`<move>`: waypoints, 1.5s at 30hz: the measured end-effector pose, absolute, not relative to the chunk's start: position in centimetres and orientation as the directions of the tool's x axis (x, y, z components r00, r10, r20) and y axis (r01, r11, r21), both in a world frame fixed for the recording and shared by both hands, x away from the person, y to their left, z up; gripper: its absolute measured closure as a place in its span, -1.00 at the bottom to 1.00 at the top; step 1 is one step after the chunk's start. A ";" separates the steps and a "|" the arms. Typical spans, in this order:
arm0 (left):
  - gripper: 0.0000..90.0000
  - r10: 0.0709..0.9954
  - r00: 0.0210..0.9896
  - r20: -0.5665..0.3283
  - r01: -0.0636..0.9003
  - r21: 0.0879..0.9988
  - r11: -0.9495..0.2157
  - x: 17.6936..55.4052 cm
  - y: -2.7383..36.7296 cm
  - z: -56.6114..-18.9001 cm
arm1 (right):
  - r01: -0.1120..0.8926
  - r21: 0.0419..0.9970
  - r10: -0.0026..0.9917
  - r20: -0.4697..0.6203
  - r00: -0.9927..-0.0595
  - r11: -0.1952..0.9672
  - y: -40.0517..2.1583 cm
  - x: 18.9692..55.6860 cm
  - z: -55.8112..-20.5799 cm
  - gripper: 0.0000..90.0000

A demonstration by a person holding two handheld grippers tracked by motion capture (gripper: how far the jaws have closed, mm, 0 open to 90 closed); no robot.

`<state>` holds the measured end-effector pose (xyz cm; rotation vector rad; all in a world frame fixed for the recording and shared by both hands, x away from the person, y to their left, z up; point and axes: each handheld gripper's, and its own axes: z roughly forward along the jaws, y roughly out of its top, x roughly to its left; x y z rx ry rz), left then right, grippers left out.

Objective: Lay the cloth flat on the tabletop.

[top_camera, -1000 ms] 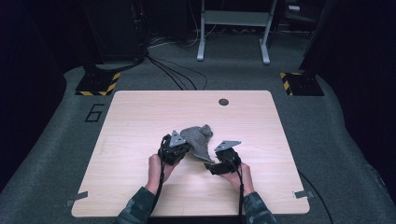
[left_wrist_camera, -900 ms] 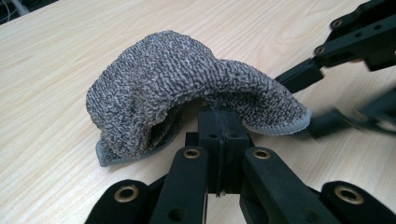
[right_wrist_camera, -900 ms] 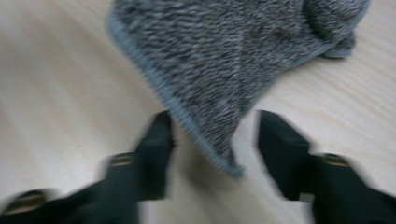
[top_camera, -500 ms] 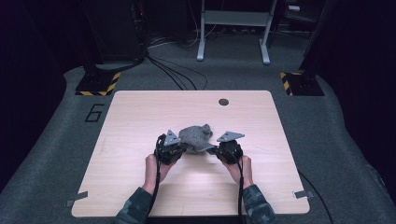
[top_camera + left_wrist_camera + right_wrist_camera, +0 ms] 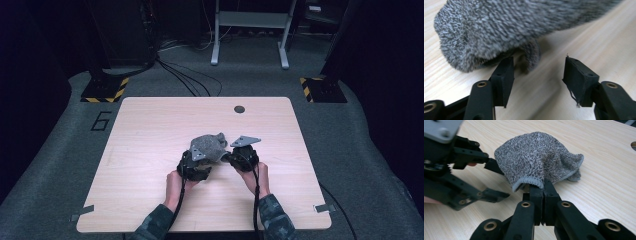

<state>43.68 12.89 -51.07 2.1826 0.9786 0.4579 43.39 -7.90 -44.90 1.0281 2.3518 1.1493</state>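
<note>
sock: i see a grey knitted sock [image 5: 209,145] bunched up near the middle of the table [image 5: 150,130], between my two grippers. in the right gripper view [image 5: 539,157] it bulges up in a rounded heap, with its hemmed edge hanging at the front and a looser fold lying on the wood behind.
right gripper: my right gripper [image 5: 541,188] has its jaws pressed together, and they pinch the sock at its hemmed edge. from above i see it [image 5: 229,158] at the sock's right side, with its grey plate [image 5: 245,141] on top.
left gripper: my left gripper [image 5: 537,72] has its jaws standing apart, and they have just been opening. nothing is between them but bare wood. the toe-like round end of the sock [image 5: 499,32] hangs just beyond the tips, and i cannot tell whether the near jaw brushes it. from above i see this gripper [image 5: 196,159] at the sock's left side, low over the table.
the two together: in the right gripper view the left gripper [image 5: 495,181] sits at the left of the sock, one jaw against the knit and the other spread out below it, clear of the cloth.
hands: my left hand [image 5: 176,182] and right hand [image 5: 255,175] come in from the near edge, sleeves in a camouflage pattern.
table: light wood, with a small dark round hole [image 5: 239,109] towards the far edge, well apart from the sock.
floor: grey carpet, with a number six [image 5: 101,121] marked at the left of the table.
</note>
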 end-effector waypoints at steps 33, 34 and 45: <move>0.91 0.746 0.642 0.178 0.426 0.727 -0.539 43.9 18.4 -45.1 | 0.528 0.748 0.802 -0.011 -0.598 0.404 -11.9 44.1 -45.1 0.95; 0.91 0.746 0.642 0.178 0.426 0.727 -0.539 43.9 18.4 -45.1 | 0.528 0.748 0.802 -0.011 -0.598 0.404 -11.9 44.1 -45.1 0.95; 0.89 0.756 0.648 0.098 0.463 0.737 -0.492 43.1 20.3 -45.4 | 0.568 0.730 0.810 0.033 -0.586 0.381 -12.8 44.2 -47.5 0.97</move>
